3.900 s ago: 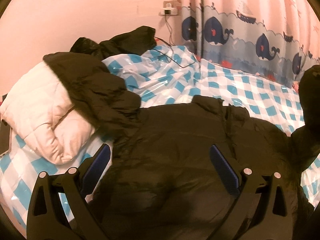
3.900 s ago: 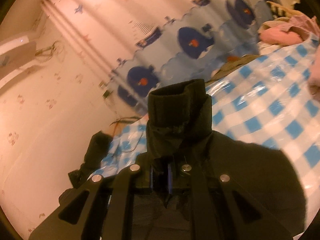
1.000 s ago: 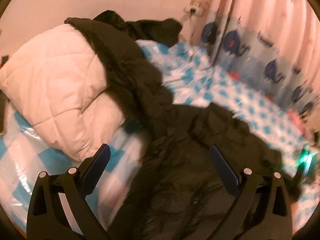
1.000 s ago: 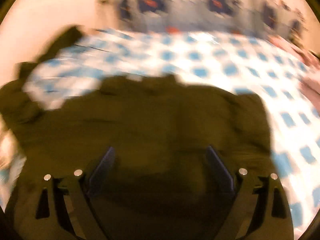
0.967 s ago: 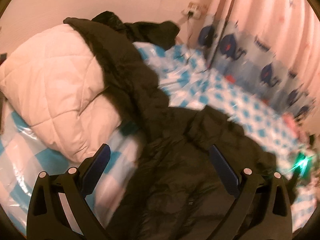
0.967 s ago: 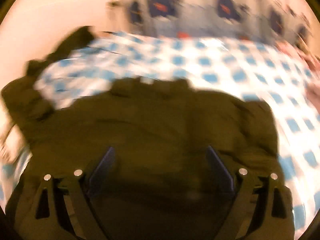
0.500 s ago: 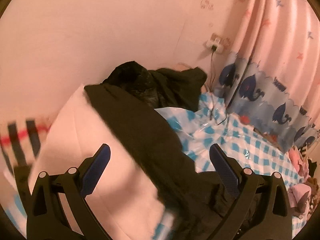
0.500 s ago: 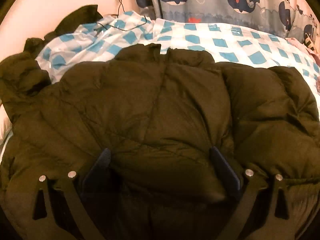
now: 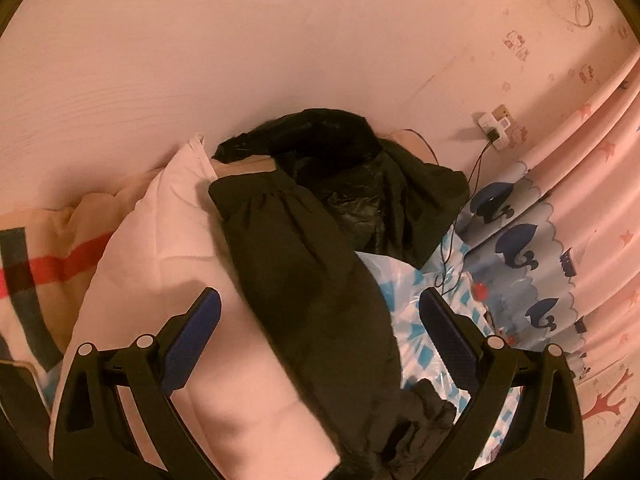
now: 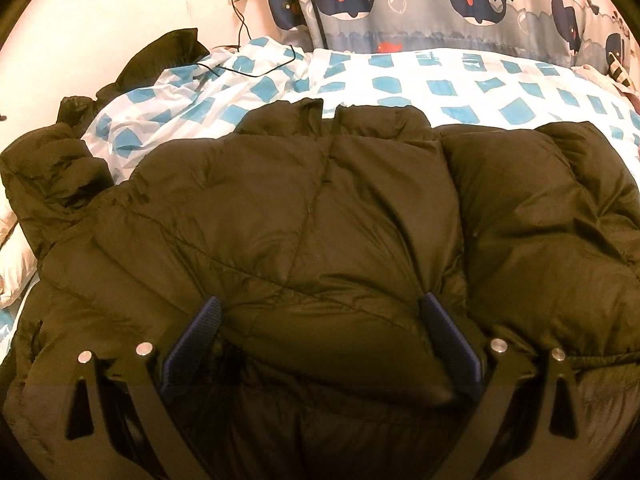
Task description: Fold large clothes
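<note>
A large dark puffer jacket (image 10: pixel 320 208) lies spread, collar away from me, on the blue-and-white checked sheet (image 10: pixel 440 84). My right gripper (image 10: pixel 320 312) rests on its lower front with the jaws wide open. A puff of fabric bulges between the blue pads (image 10: pixel 448 332), loose rather than squeezed. In the left wrist view one sleeve of the jacket (image 9: pixel 304 280) runs up over a white pillow (image 9: pixel 168 264), its cuff near the wall. My left gripper (image 9: pixel 318 300) hovers open above that sleeve and holds nothing.
A second black garment (image 9: pixel 340 152) is heaped against the pink wall behind the pillow. A striped blanket (image 9: pixel 36 268) lies at the left. A wall socket with charger (image 9: pixel 496 124) trails a cable onto the bed. The whale-print curtain (image 10: pixel 440 0) bounds the far side.
My left gripper has swung up and left from the jacket's body to the sleeve on the pillow, rolling as it went. The right gripper sank onto the jacket and then kept still.
</note>
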The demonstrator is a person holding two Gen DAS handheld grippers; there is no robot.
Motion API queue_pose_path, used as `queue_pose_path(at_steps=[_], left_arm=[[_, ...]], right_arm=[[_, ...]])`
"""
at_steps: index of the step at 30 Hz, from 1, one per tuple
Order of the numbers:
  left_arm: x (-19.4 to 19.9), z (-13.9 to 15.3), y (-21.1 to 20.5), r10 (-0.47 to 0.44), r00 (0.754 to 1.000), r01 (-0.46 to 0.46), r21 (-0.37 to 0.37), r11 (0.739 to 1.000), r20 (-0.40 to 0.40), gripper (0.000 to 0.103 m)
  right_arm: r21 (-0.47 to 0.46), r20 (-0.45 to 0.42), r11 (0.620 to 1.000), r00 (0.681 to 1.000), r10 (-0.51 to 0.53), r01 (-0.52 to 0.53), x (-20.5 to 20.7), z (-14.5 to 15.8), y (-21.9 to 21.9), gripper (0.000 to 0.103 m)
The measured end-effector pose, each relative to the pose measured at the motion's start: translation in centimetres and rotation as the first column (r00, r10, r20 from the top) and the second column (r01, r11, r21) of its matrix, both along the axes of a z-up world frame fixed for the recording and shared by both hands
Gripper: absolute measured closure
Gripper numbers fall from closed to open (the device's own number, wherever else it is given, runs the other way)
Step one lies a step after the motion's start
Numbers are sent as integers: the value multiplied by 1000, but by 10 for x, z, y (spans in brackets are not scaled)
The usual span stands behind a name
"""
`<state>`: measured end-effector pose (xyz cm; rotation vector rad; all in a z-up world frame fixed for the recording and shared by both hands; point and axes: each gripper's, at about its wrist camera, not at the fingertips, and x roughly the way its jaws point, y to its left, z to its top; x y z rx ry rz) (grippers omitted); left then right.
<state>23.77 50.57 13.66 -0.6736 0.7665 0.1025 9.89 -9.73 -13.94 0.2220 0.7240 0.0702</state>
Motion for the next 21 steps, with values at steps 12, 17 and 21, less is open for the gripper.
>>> queue_pose_path(at_steps=[12,17,21], left_arm=[[30,-14,5,26,1000,-26,41,999,-2,8],[39,-25,1,-13,997,18,62,998,-81,81],[31,-22,-4,-33,998,36,73,997,-46,97]], right_arm=[[11,7,1000,1000,2,-2,-1,0,-2,7],[11,6,1000,1000,2,-2,0,0,-1,7],[10,6,1000,1000,2,-2,0,0,-1,7]])
